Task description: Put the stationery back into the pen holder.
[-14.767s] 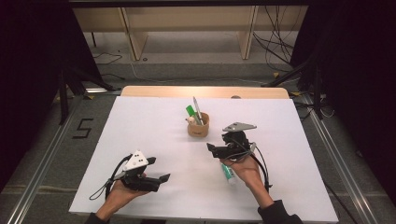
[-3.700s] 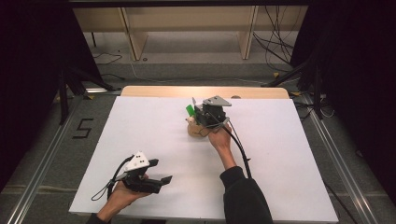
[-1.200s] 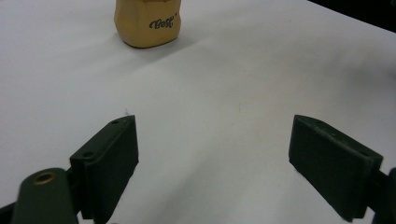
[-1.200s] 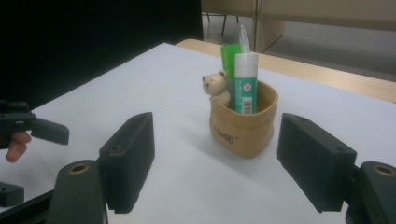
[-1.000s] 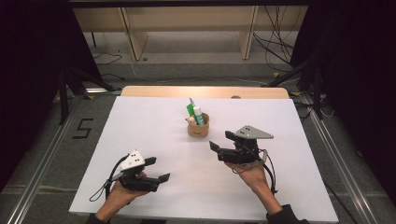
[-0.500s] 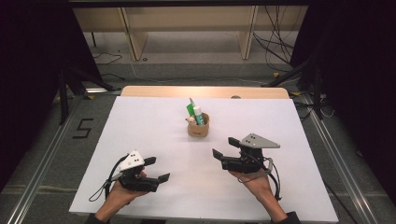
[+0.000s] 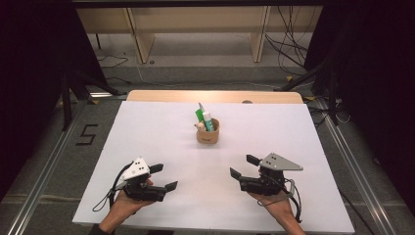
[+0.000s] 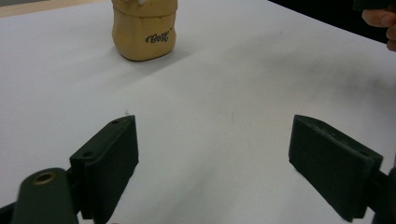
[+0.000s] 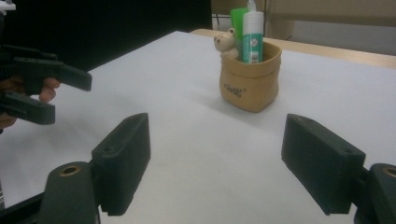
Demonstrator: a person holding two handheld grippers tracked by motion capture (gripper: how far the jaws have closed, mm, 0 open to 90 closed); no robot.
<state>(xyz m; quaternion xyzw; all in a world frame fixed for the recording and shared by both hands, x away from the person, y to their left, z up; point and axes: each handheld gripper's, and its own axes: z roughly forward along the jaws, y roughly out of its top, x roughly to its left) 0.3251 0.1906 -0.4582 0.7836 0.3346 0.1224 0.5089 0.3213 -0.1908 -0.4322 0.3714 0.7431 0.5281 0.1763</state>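
Jaws of the right gripper (image 9: 215, 163) have just been opening and gape wide on nothing; the tan soft pen cup (image 9: 250, 79) with green-and-white glue stick (image 9: 253, 38) stands well beyond its fingertips. The left gripper (image 8: 215, 163) gapes likewise.

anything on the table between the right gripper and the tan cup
Nothing: in the right gripper view the white table runs bare from the open right gripper to the tan cup. The high view agrees.
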